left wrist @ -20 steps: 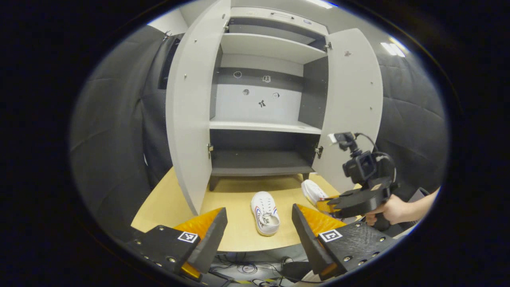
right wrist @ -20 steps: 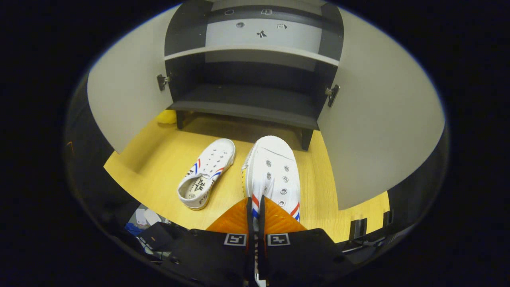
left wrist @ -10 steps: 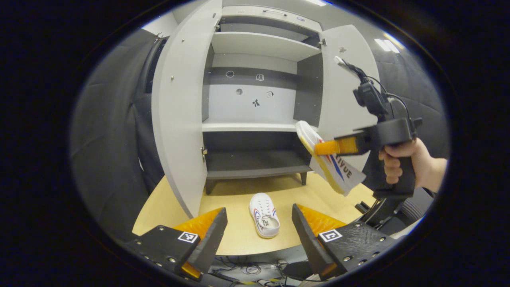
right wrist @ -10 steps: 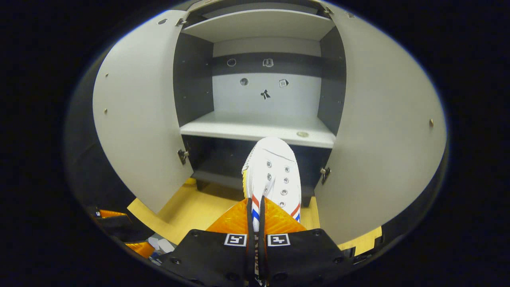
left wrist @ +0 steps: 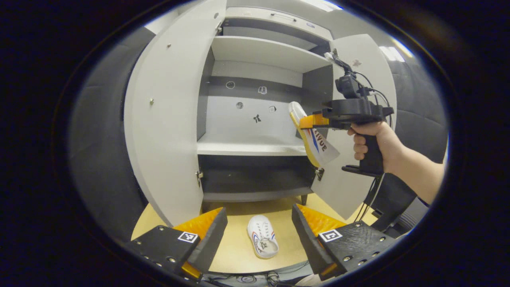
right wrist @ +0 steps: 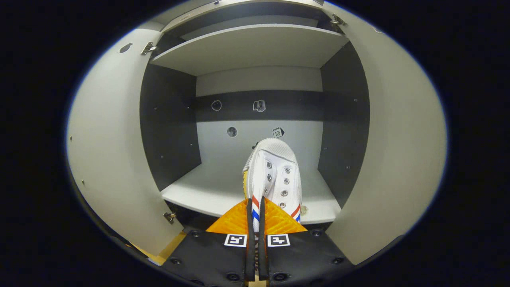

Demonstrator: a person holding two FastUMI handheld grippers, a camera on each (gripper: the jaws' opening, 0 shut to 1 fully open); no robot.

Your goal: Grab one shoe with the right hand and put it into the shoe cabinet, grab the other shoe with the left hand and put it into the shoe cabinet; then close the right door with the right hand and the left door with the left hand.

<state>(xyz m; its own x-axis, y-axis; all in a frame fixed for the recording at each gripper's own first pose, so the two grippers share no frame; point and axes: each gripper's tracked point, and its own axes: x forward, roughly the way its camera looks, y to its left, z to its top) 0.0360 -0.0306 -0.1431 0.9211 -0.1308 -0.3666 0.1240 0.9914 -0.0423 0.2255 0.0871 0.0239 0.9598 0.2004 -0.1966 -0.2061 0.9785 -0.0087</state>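
Note:
My right gripper [right wrist: 255, 211] is shut on the side wall of a white shoe [right wrist: 274, 175] with red and blue stripes, toe pointing into the shoe cabinet [right wrist: 255, 79] above its middle shelf [right wrist: 211, 187]. In the left gripper view the same right gripper [left wrist: 314, 121] holds that shoe [left wrist: 314, 139] tilted, toe up, at the cabinet's right side, level with the middle shelf [left wrist: 247, 145]. The other white shoe [left wrist: 262, 241] lies on the wooden table [left wrist: 235, 255] in front of the cabinet. My left gripper [left wrist: 259, 235] hangs open above it, fingers either side, not touching.
Both cabinet doors stand wide open: the left door [left wrist: 167, 119] and the right door [left wrist: 354, 131]. A hand and forearm [left wrist: 392, 153] hold the right gripper. Below the middle shelf is a dark bottom shelf [left wrist: 255, 183]. Cables lie under the table's near edge.
The right gripper has lifted its shoe from the table up to the middle shelf and moved closer to the cabinet. The left gripper stays open, now slightly nearer to the cabinet.

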